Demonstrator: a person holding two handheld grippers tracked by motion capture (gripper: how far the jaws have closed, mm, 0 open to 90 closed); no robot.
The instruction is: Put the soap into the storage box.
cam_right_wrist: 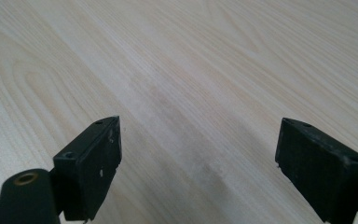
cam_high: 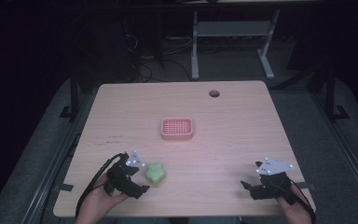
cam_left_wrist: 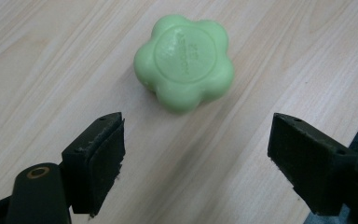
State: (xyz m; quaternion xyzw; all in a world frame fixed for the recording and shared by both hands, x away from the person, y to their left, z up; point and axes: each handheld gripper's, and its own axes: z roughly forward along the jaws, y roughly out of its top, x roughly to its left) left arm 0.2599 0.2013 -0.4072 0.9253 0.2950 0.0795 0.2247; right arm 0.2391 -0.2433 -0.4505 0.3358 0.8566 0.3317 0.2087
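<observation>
Work in hand: left claw (cam_left_wrist: 196, 154) approaching a green flower-shaped soap (cam_left_wrist: 184, 61), judged as a pick-up not yet begun.
Soap position: flat on the counter (cam_high: 233, 116), near the front edge at the person's left; stamped face up.
Key relation: in the left claw's own view the soap sits ahead of the jaws and roughly centred between them, apart from both pads; a straight advance along the claw's line should bring it into the gap.
Soap axis: near-round, lobed outline; no long axis, so grip angle matters little.
Left claw state: jaws spread wide, wider than the soap, holding nothing.
Right claw (cam_right_wrist: 198, 158) state: jaws wide apart, empty, over bare wood at the front right.
Nearer hand: left, just beside the soap; right claw (cam_high: 266, 179) well apart from it.
Pink basket (cam_high: 177, 129): mid-counter, beyond the soap, empty.
Surface: pale wood grain, smooth; soap may slide if nudged.
Room: dark; desk legs and cables behind.
</observation>
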